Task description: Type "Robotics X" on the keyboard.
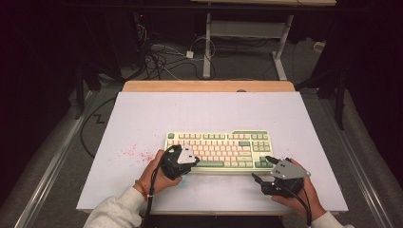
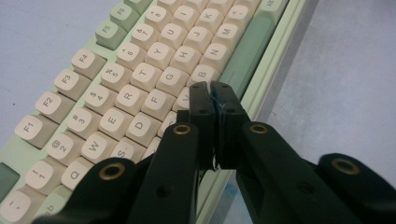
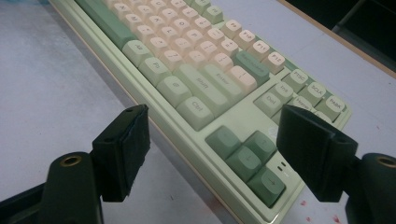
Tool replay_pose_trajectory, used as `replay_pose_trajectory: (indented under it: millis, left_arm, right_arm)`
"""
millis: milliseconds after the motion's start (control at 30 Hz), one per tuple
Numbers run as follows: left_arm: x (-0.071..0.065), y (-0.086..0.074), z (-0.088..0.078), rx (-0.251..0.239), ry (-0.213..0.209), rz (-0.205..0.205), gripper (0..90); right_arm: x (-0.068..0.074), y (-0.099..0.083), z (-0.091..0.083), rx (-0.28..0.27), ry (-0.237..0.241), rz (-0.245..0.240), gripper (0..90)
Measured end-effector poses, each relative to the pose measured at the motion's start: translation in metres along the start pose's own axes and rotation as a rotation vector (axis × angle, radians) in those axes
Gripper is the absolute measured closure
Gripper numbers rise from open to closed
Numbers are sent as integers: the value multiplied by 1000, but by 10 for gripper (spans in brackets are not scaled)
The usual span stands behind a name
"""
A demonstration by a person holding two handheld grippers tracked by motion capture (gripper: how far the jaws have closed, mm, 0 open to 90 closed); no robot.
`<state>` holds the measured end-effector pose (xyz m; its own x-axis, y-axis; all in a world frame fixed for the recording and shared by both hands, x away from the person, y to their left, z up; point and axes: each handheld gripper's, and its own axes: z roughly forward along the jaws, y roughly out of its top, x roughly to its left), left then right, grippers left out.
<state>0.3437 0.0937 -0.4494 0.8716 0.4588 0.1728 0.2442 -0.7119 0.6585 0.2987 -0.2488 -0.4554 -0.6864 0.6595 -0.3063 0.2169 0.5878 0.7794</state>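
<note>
Hovering over pale green-and-cream mechanical keyboard point(image 2: 140, 88), left gripper point(image 2: 212, 93) fingers together near V key, legends readable there; right gripper point(image 3: 210, 149) fingers apart by arrow keys.

Green-and-cream keyboard point(image 1: 218, 149) flat, near edge

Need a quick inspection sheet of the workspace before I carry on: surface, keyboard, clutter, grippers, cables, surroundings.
Surface: white tabletop, red specks left of the keyboard.
Job's things: green and cream keyboard, flat near the front edge.
Clutter: nothing seen.
Grippers: left gripper shut, empty, tips over the keys by the spacebar; right gripper open, empty, beside the keyboard's arrow-key corner.
Cables: one trails from each gripper; a tangle on the floor behind.
Surroundings: dark room, desk legs beyond the table.
</note>
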Motion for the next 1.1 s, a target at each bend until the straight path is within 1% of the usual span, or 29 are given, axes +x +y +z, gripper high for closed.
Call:
replay_pose_trajectory:
  millis: [67,167,267,367,500,600,633,667,700,733,933,1100]
  left_arm:
    - [0,-1,1,2,2,-4,859]
    - [0,-1,3,7,2,0,857]
    - [-1,-1,3,-1,19,3,864]
    - [-1,0,2,-3,15,6,864]
    - [-1,-1,4,8,14,5,865]
    - [-1,-3,10,31,15,13,876]
    - [-2,-4,11,16,20,5,876]
    - [-2,-4,11,14,21,2,877]
    - [-2,-2,9,23,24,9,876]
    - [-2,-2,8,17,26,13,874]
    - [2,1,-6,-41,32,-5,860]
    - [6,0,-13,-66,49,-13,816]
  right_arm:
    - [0,0,0,1,2,-2,261]
    - [0,0,0,2,1,-2,261]
    - [0,0,0,2,2,-3,261]
    - [0,0,1,3,3,-4,260]
    - [1,0,1,5,4,-4,261]
    - [1,0,1,7,5,-5,261]
    - [1,0,1,7,5,-4,261]
    - [1,0,1,7,3,-4,260]
    - [1,0,1,7,2,-3,261]
    - [1,0,0,2,1,-6,261]
    - [0,0,0,2,-2,-1,261]
    - [0,0,0,-4,-6,-2,262]
